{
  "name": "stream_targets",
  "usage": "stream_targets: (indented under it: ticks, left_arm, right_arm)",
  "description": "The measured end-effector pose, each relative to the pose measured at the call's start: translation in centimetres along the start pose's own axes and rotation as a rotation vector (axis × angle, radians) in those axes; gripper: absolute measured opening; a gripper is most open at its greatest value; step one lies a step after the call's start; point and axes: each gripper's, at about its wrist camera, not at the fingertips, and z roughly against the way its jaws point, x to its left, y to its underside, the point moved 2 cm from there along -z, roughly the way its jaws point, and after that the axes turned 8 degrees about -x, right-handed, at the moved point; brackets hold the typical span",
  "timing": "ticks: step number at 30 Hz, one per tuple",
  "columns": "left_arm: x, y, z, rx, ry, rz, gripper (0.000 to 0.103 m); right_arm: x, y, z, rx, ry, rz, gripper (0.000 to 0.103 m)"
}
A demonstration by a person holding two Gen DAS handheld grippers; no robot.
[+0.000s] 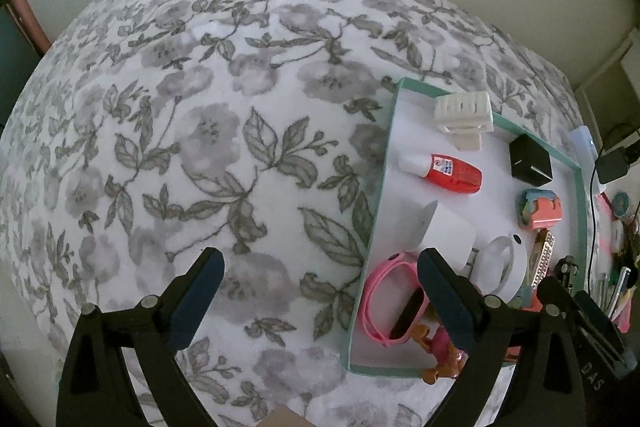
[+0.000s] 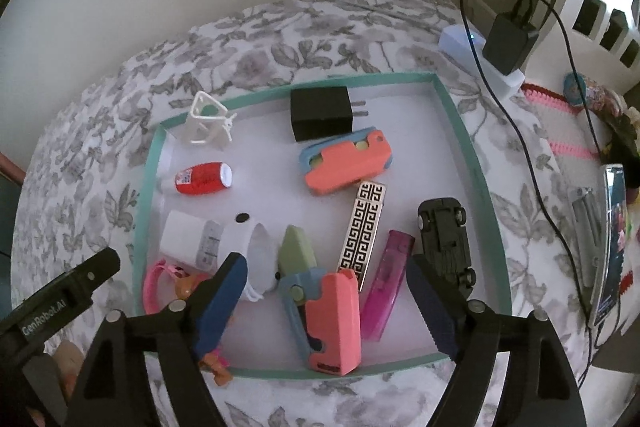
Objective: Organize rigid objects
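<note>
A teal-rimmed tray (image 2: 148,167) with a white floor lies on a floral bedspread (image 1: 200,147). In it are a black charger (image 2: 320,113), a white clip (image 2: 206,123), a red bottle (image 2: 200,179), a white adapter (image 2: 188,237), two coral cases (image 2: 348,163), a patterned bar (image 2: 362,231), a magenta lighter (image 2: 386,283), a black toy car (image 2: 446,239) and pink glasses (image 1: 384,303). My right gripper (image 2: 326,263) hangs open over the tray's near end, the nearer coral case (image 2: 334,323) lying untouched below it. My left gripper (image 1: 320,259) is open over the tray's left rim (image 1: 384,187), empty.
A white power strip (image 2: 480,59) with a black plug (image 2: 506,39) and its cable lies beyond the tray's right corner. A phone (image 2: 610,243) and small clutter sit at the right edge of the bed. A plain wall stands behind.
</note>
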Motion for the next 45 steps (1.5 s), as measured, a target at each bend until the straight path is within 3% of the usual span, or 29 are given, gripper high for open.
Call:
stream_targets:
  ticks: [4,15,29,45]
  left_arm:
    - [0.1,0.0,-0.2,-0.002,0.001,-0.001,0.097]
    - [1.0,-0.3,0.1,-0.031,0.021,0.021,0.097]
    - [4.0,0.3,4.4,-0.111,0.017,0.005,0.097]
    - [5.2,2.3,6.4,-0.095,-0.017,-0.033,0.097]
  right_arm:
    - [-0.2,-0.1,0.0,-0.01,-0.001,-0.005,0.103]
    - [0.2,0.2,0.0,-0.01,-0.017,0.005,0.103]
    - [1.9,0.8,2.9,-0.048,-0.041,0.03,0.103]
    - [3.8,1.8,4.9,-0.078,-0.032,0.095,0.103]
